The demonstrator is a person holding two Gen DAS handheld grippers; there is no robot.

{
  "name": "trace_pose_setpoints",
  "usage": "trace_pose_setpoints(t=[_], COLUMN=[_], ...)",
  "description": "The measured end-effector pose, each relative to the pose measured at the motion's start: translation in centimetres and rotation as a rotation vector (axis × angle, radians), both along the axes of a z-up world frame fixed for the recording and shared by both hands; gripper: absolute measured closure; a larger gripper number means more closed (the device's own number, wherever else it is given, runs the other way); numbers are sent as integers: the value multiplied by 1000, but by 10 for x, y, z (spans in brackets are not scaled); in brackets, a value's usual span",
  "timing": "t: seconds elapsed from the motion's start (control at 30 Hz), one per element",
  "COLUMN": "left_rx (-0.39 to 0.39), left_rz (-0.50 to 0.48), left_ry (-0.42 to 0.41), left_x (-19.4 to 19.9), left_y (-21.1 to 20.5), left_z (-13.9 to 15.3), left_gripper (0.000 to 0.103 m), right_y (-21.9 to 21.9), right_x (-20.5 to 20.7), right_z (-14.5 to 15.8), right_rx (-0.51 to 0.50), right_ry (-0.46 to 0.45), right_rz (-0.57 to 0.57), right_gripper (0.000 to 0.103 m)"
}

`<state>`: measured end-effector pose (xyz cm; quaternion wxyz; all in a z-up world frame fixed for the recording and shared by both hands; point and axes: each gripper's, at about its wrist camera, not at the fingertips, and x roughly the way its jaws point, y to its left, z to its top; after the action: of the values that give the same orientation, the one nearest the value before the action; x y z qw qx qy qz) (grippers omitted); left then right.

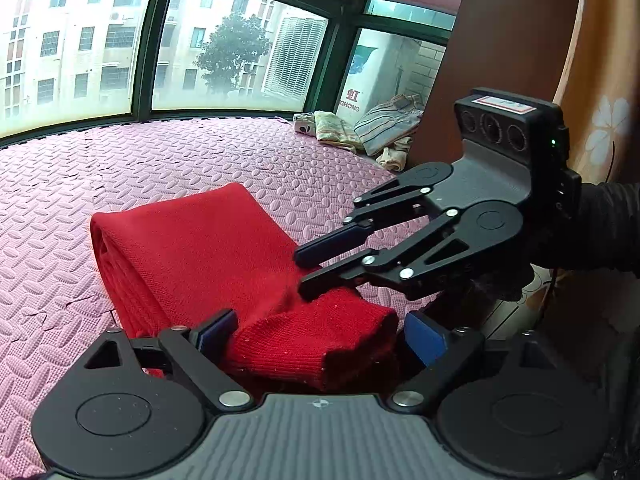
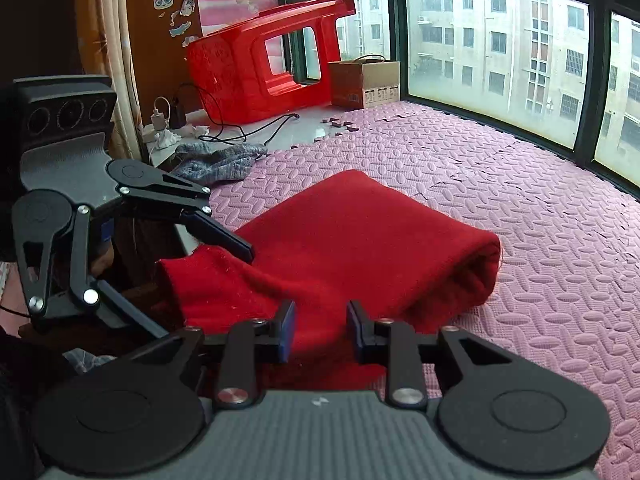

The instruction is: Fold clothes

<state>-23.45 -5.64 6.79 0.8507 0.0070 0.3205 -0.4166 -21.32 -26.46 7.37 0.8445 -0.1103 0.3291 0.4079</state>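
Observation:
A red knitted garment [image 1: 192, 256] lies folded in a thick bundle on the pink foam mat [image 1: 120, 160]; it also shows in the right wrist view [image 2: 360, 240]. Its ribbed cuff end [image 1: 316, 340] lies between the fingers of my left gripper [image 1: 320, 334], which is open around it without pinching. My right gripper [image 1: 304, 274] reaches in from the right with its tips on the cloth by the cuff, jaws a small gap apart; in its own view [image 2: 320, 330] the jaws stand open over the red cloth. The left gripper [image 2: 240, 246] shows there at the left.
A pile of striped and pale clothes [image 1: 372, 130] lies at the mat's far right by a wooden panel [image 1: 500, 60]. In the right wrist view a red plastic stool [image 2: 260, 64], a cardboard box [image 2: 364, 84], cables, a charger and a grey knitted item [image 2: 216, 162] sit at the far left. Windows run along the back.

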Motion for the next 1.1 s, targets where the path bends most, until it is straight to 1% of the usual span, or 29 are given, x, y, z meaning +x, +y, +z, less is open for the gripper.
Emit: trace_pose_setpoints(t=[0.07, 0.13, 0.17, 0.23, 0.27, 0.4, 0.47, 0.53, 0.6, 0.67, 0.77, 0.8, 0.83, 0.87, 0.93, 0.97, 1.0, 1.1], left_rx=[-4, -2, -3, -11, -17, -30, -62, -111, -162, -204, -266, -282, -294, -291, -267, -257, -245, -237], left_rz=[0, 3, 6, 11, 13, 42, 85, 142, 165, 181, 222, 243, 270, 297, 347, 364, 375, 377], left_ry=[-7, -16, -18, -13, -13, -32, -35, -29, -26, 2, 74, 111, 145, 162, 184, 191, 194, 171], left_x=[-1, -2, -2, -3, -4, -10, -10, -3, 5, 16, 35, 44, 51, 55, 59, 60, 59, 53], left_y=[-1, -2, -1, 2, 5, 22, 32, 37, 33, 21, 5, 0, -3, -3, -4, -3, -2, 4], left_z=[2, 4, 4, 6, 8, 20, 28, 39, 48, 51, 45, 41, 34, 26, 11, 4, -2, -13], left_gripper=[9, 9, 9, 9, 9, 9, 9, 9, 9, 9, 9, 9, 9, 9, 9, 9, 10, 12], right_y=[-2, -6, -8, -7, -2, 3, 4, 5, 7, 11, 13, 13, 12, 12, 10, 8, 7, 4], right_x=[-1, 0, 3, 5, 9, 11, 4, -3, -7, -10, -10, -10, -10, -9, -8, -8, -7, -4], right_z=[1, 9, 16, 20, 20, 8, 2, 0, 1, 3, 1, -1, -2, -2, -4, -5, -5, -12], right_rx=[-3, 25, 76, 109, 120, 104, 76, 60, 54, 54, 61, 65, 69, 73, 88, 94, 99, 124], right_ry=[-3, -14, -28, -34, -28, -4, -12, -35, -56, -74, -71, -68, -67, -67, -55, -51, -47, -15], right_rz=[-9, -31, -51, -55, -40, -6, 7, 15, 15, 18, 8, 4, 1, -3, -14, -20, -24, -42], right_gripper=[75, 75, 75, 75, 75, 75, 75, 75, 75, 75, 75, 75, 75, 75, 74, 72, 69, 66])
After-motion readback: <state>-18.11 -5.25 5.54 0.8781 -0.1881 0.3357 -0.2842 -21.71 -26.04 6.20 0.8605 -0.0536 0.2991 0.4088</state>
